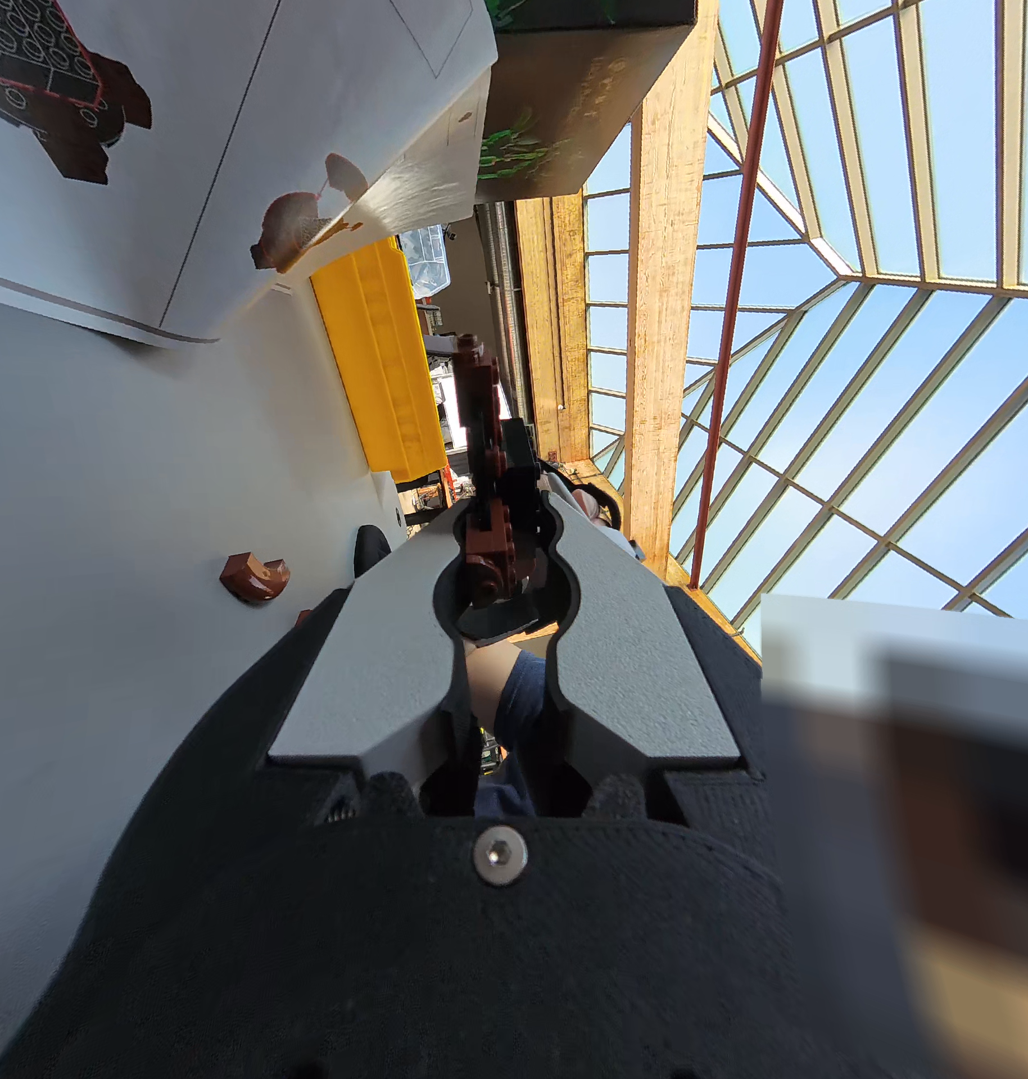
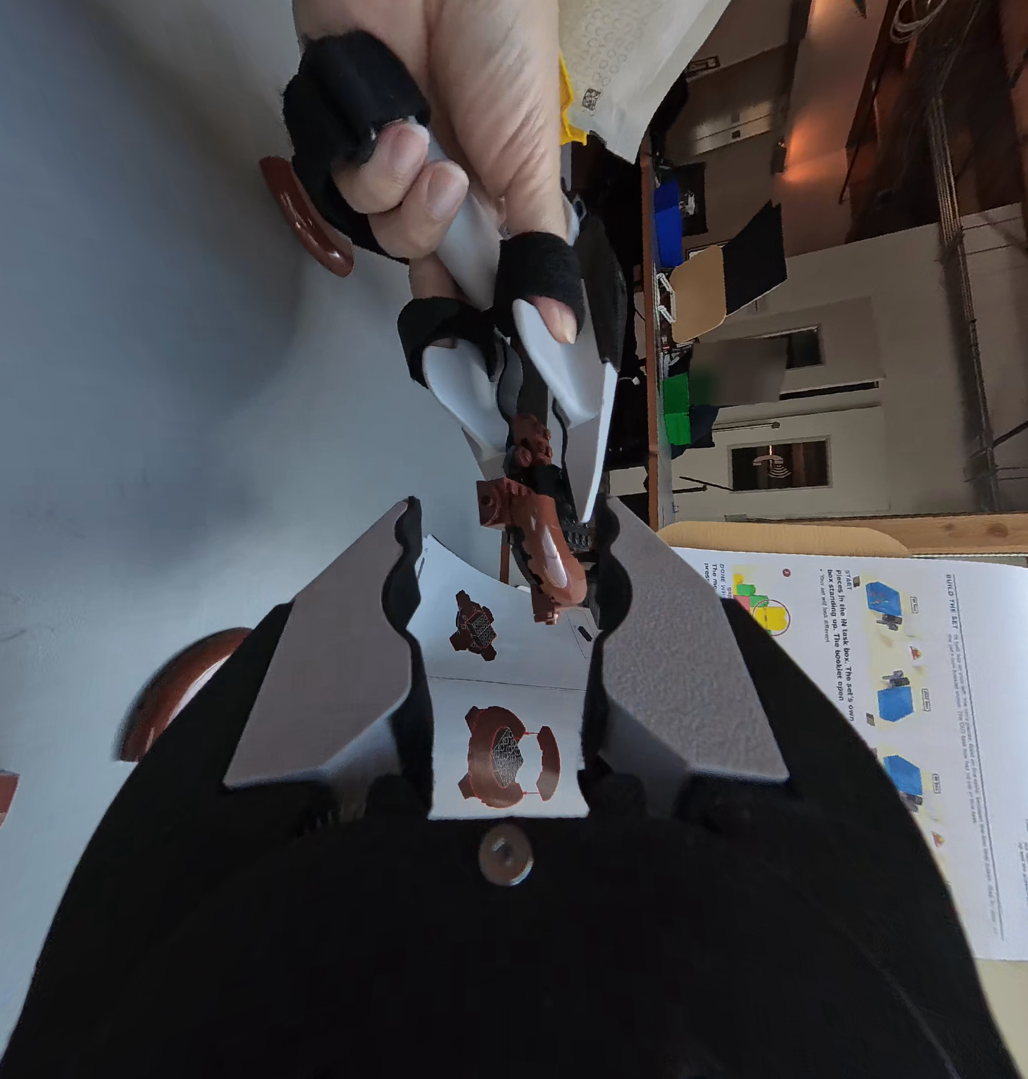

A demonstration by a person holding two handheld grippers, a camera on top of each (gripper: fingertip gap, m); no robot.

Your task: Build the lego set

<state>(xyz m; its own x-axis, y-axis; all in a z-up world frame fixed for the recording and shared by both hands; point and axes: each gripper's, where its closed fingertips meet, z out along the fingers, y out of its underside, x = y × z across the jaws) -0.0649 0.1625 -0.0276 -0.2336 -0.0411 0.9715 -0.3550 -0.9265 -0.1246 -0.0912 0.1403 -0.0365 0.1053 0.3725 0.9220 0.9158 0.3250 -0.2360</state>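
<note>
Holding the half-built brown model (image 1: 488,467) pinched in our left fingers (image 1: 502,514), right fingers (image 2: 508,525) spread empty beside it. Curved brown pieces (image 1: 254,577) near it on the tabletop (image 1: 120,525) aren't on yet, so plenty left, we reckon.

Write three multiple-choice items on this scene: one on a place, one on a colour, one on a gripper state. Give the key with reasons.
1. Where is the partly built lego model?
A. Flat on the table
B. Clamped in the left gripper
C. Inside the yellow bin

2. What colours is the model?
A. Reddish brown and black
B. Blue and white
C. Green and yellow

3. How does the right gripper stand?
A. Shut on a curved piece
B. Shut on the booklet
C. Open, holding nothing

Key: 1 B, the left wrist view shows the left fingers closed around the model, off the table. 2 A, brown bricks on black ones show in both views. 3 C, the instruction booklet shows through the wide gap between its fingers.
</note>
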